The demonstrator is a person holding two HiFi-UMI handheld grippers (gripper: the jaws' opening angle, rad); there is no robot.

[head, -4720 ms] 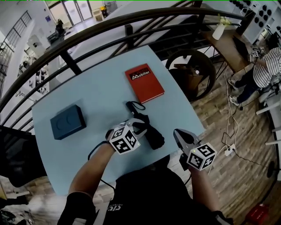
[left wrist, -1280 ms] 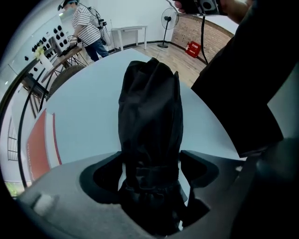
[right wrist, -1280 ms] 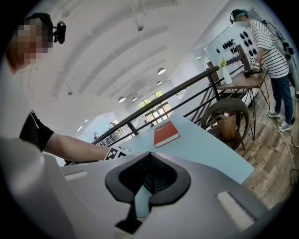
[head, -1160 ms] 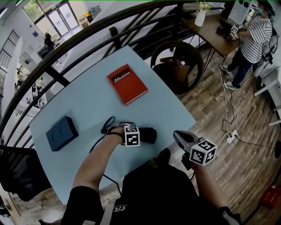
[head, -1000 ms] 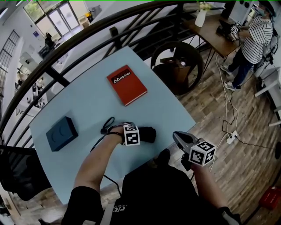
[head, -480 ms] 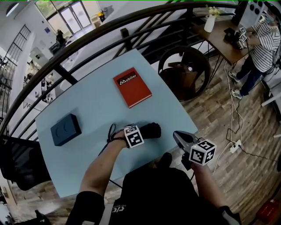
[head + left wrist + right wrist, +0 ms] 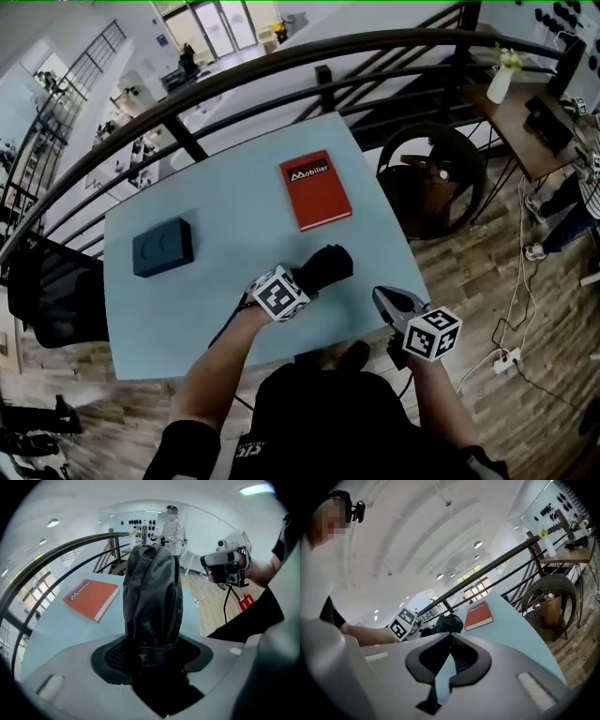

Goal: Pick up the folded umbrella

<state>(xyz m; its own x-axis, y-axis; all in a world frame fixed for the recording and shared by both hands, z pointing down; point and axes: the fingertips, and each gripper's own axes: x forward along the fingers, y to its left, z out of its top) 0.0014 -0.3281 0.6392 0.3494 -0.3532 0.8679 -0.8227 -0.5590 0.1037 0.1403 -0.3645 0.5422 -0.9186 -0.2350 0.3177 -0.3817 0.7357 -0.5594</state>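
Clenched in the left gripper (image 7: pixel 302 279), the folded umbrella (image 7: pixel 328 265), flat on the table (image 7: pixel 216 225) a second ago, now tilts up clear of it, near the red book (image 7: pixel 315 189): the pick-up looks done. The right gripper (image 7: pixel 389 302) hangs closed, empty.

The left gripper (image 7: pixel 152 654) has its jaws clamped on the folded black umbrella (image 7: pixel 152 592), which rises upright over the pale blue table (image 7: pixel 51 634), with a red book (image 7: pixel 91 598) lying behind at left and the right gripper (image 7: pixel 213 560) held apart at right.
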